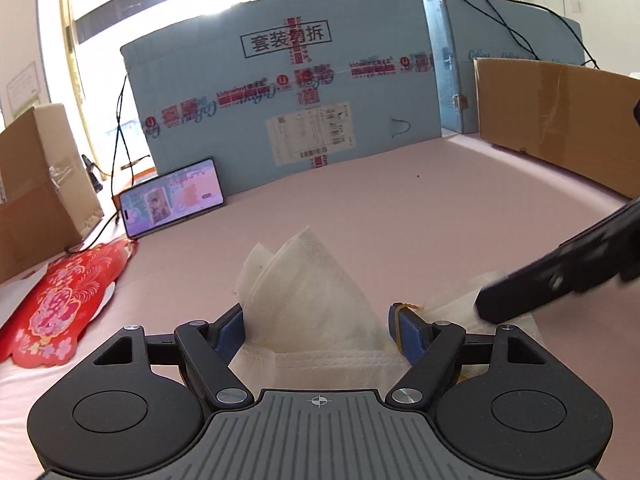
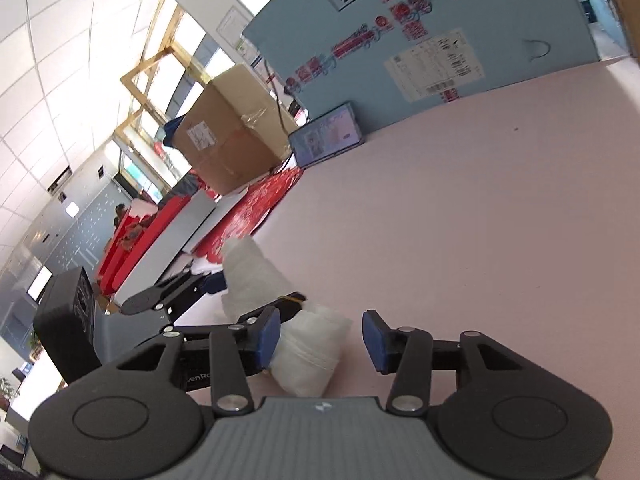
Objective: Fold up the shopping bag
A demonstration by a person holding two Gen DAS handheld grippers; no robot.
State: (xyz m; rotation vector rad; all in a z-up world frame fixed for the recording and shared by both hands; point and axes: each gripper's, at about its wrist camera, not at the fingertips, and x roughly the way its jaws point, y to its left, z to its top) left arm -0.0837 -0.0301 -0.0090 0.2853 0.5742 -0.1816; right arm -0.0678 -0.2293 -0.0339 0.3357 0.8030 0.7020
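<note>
The left claw (image 1: 320, 330), spread wide, straddles the white shopping bag (image 1: 316, 304) bunched on the pink counter (image 1: 420, 216), apparently steadying it, while the right claw (image 2: 320, 338), jaws apart, hovers beside its edge without pinching.

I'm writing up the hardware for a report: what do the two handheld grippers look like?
Both match: the left gripper and right gripper have a ribbed grey body flanked by two round black housings, black linkage arms with silver pivot screws, and blue pads. A yellow band wraps one left finger. No hands or sleeves show.
</note>
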